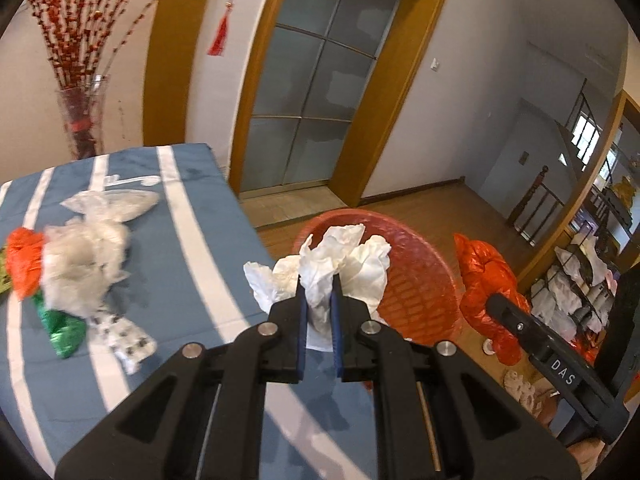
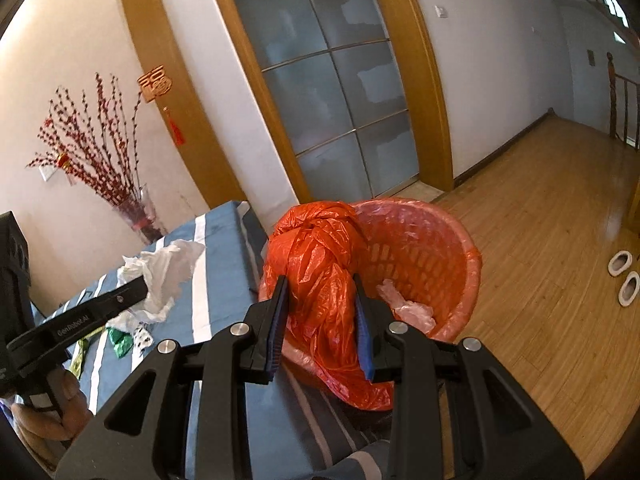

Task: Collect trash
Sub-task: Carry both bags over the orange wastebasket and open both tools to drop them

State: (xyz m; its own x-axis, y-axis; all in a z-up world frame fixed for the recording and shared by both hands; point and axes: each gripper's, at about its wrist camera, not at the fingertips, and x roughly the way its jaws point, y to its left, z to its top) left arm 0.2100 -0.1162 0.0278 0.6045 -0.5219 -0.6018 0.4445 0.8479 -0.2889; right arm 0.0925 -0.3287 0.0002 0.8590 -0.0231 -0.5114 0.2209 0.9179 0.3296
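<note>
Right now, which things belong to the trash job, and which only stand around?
Job: tissue in left gripper; orange bag in right gripper; basket; wrappers on the bed.

Around: vase, door, slippers.

We see a blue white-striped cover [image 1: 192, 240] bearing a trash pile [image 1: 76, 264]: white plastic, an orange scrap, a green foil wrapper. Just beside its edge, a red basket [image 2: 424, 248] stands on the wooden floor [image 2: 552, 264].
</note>
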